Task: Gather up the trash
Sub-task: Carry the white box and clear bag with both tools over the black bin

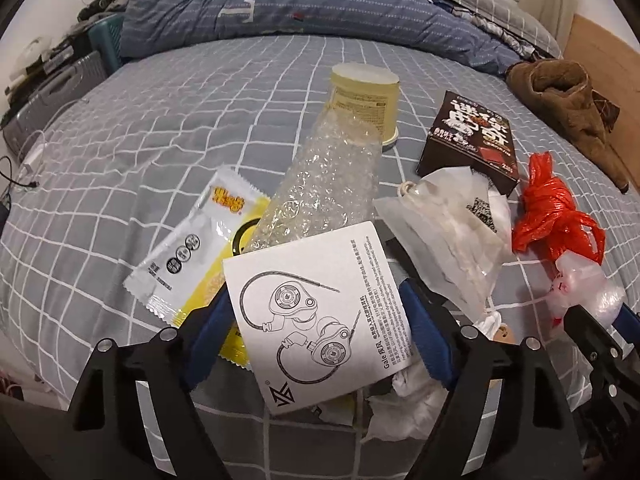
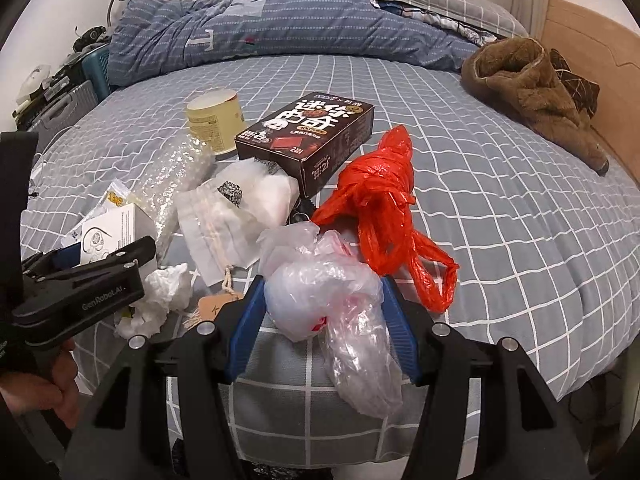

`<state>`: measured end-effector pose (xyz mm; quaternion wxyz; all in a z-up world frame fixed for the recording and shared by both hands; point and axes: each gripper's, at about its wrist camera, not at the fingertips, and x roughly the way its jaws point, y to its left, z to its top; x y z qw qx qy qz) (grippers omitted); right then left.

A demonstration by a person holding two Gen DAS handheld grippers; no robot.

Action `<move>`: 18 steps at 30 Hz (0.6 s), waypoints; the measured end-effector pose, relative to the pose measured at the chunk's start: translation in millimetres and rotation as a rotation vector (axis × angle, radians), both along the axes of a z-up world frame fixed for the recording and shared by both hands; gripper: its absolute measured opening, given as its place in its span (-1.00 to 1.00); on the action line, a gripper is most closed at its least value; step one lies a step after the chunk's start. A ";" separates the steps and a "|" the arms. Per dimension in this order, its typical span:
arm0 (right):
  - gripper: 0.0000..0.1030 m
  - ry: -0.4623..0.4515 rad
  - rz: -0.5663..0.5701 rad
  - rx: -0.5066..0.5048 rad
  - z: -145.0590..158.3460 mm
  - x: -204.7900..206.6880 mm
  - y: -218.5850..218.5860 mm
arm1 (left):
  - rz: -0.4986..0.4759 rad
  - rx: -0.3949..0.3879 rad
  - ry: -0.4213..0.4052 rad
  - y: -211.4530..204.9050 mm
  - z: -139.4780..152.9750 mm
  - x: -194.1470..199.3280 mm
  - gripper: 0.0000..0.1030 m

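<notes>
In the left wrist view my left gripper (image 1: 316,304) is shut on a white earphone box (image 1: 320,312), its blue pads against both sides. From the right wrist view the same gripper (image 2: 112,256) holds that box (image 2: 116,232) at the left. My right gripper (image 2: 322,284) is shut on a crumpled clear plastic bag (image 2: 320,304) that bulges between its pads. Ahead lie a red plastic bag (image 2: 380,200), a dark chocolate box (image 2: 312,136), an upturned yellow cup (image 2: 214,120), bubble wrap (image 1: 320,184), a yellow sachet (image 1: 192,240) and a frosted pouch (image 2: 232,216).
All of it lies on a grey checked bed (image 2: 500,220). Crumpled tissue (image 2: 160,296) and a paper tag (image 2: 214,304) sit near the front edge. A brown fleece garment (image 2: 532,88) lies at the right, a blue duvet (image 2: 260,28) at the back, a suitcase (image 2: 60,108) beside the bed.
</notes>
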<state>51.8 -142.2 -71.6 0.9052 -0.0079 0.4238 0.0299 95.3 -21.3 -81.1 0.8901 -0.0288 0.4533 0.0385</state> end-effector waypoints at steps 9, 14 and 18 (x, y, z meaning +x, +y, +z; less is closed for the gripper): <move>0.07 -0.042 0.001 0.009 17.3 -13.2 -0.6 | -0.002 0.010 -0.057 7.5 26.0 -18.2 0.54; 0.07 -0.072 0.005 0.011 28.7 -26.8 -1.2 | -0.011 0.001 -0.081 11.4 42.3 -34.1 0.54; 0.07 -0.089 0.012 0.006 36.3 -38.9 0.2 | -0.024 -0.002 -0.103 12.2 55.6 -47.5 0.54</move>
